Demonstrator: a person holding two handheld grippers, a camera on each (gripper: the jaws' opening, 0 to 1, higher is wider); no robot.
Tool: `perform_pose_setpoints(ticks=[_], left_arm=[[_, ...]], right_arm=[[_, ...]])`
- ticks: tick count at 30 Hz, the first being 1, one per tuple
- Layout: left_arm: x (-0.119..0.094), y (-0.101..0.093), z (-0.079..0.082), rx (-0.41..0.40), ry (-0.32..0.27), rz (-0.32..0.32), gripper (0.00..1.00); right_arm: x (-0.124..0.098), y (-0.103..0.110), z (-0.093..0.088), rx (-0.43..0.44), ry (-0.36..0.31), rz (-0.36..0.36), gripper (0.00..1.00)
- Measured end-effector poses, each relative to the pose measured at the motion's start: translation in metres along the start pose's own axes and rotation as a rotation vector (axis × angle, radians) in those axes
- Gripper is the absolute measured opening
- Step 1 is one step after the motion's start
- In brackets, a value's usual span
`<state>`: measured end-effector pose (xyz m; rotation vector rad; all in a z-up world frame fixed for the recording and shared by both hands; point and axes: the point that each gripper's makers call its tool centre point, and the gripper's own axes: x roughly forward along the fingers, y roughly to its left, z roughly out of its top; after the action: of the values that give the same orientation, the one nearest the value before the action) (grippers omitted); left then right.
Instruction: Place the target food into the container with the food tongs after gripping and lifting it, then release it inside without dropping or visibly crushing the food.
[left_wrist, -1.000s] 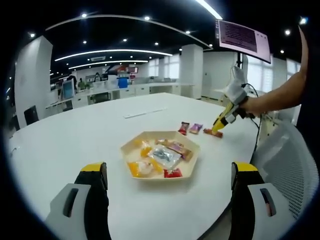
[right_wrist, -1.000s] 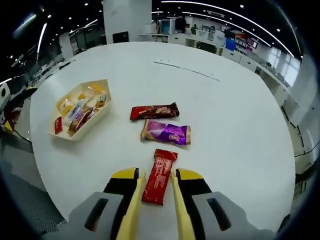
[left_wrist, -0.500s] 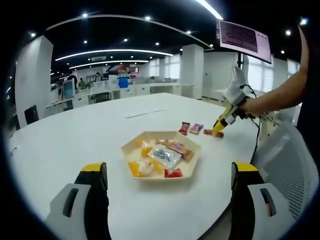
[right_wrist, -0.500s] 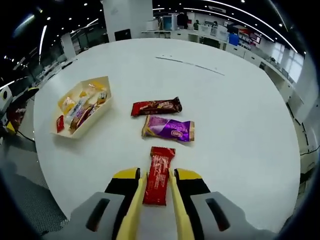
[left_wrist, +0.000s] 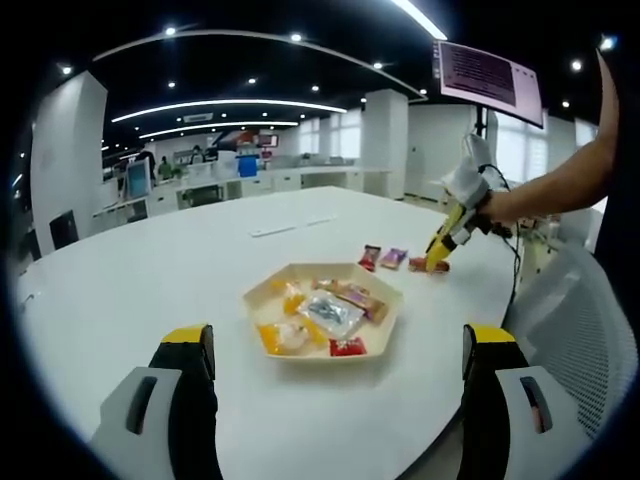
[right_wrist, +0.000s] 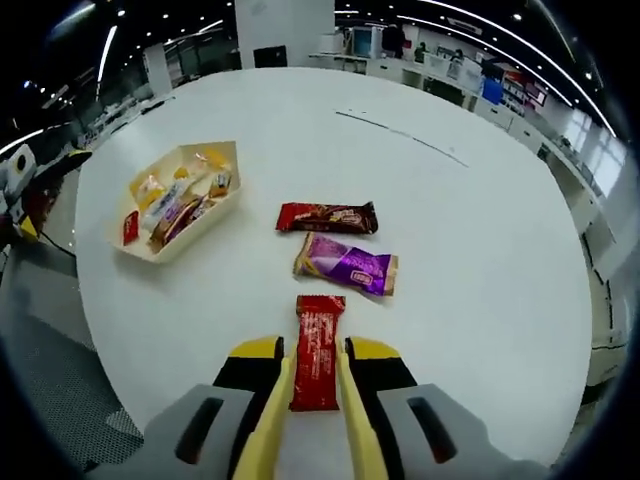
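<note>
**Gripping the red bar: pick-up stage, before the lift**

Spanning both views, the white round table (right_wrist: 480, 250) carries everything. In the right gripper view, the cream tray (right_wrist: 228, 212), already holding several wrapped snacks, sits at ten o'clock from your right gripper (right_wrist: 313, 385). A purple packet (right_wrist: 346, 266) and a dark red bar (right_wrist: 327, 216) lie just beyond at twelve o'clock, apart from each other. The target, a red bar (right_wrist: 316, 345), lies lengthwise between your yellow tongs, its far end poking out past the tips.

Your right tongs sit narrowly spaced against the bar's long edges; whether they pinch firmly yet cannot be told, nor whether the bar is off the table. Your left gripper (left_wrist: 340, 350) hovers with its fingers spread wide and nothing between them, the tray at twelve o'clock from it.

Judged from this, you are at the grip step. Next, squeeze just enough to hold without creasing the wrapper, raise it level, and carry it toward ten o'clock over the tray before parting the tongs.
</note>
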<state>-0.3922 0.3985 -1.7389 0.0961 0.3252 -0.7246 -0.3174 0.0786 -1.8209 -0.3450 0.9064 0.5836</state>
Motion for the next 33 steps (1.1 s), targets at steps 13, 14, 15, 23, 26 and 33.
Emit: perform_pose_setpoints(ticks=[13, 14, 15, 23, 26, 33], left_arm=[[0.0, -0.001, 0.001, -0.006, -0.001, -0.005, 1.0], [0.0, -0.001, 0.001, -0.006, -0.001, -0.005, 1.0], [-0.001, -0.001, 0.001, -0.006, -0.002, -0.004, 1.0], [0.0, -0.001, 0.0, -0.006, -0.003, -0.01, 1.0], [0.0, -0.002, 0.001, -0.005, -0.003, -0.012, 1.0], [0.0, -0.002, 0.001, -0.005, -0.004, -0.009, 1.0]], right_arm=[[-0.026, -0.009, 0.036, -0.092, -0.029, 0.052, 0.23], [-0.027, -0.009, 0.037, -0.095, -0.03, 0.055, 0.23], [-0.028, -0.01, 0.039, -0.098, -0.032, 0.056, 0.23], [-0.034, -0.009, 0.056, -0.14, -0.047, 0.066, 0.23], [-0.034, -0.005, 0.063, -0.161, -0.045, 0.077, 0.23], [-0.034, 0.008, 0.085, -0.218, -0.053, 0.111, 0.23]])
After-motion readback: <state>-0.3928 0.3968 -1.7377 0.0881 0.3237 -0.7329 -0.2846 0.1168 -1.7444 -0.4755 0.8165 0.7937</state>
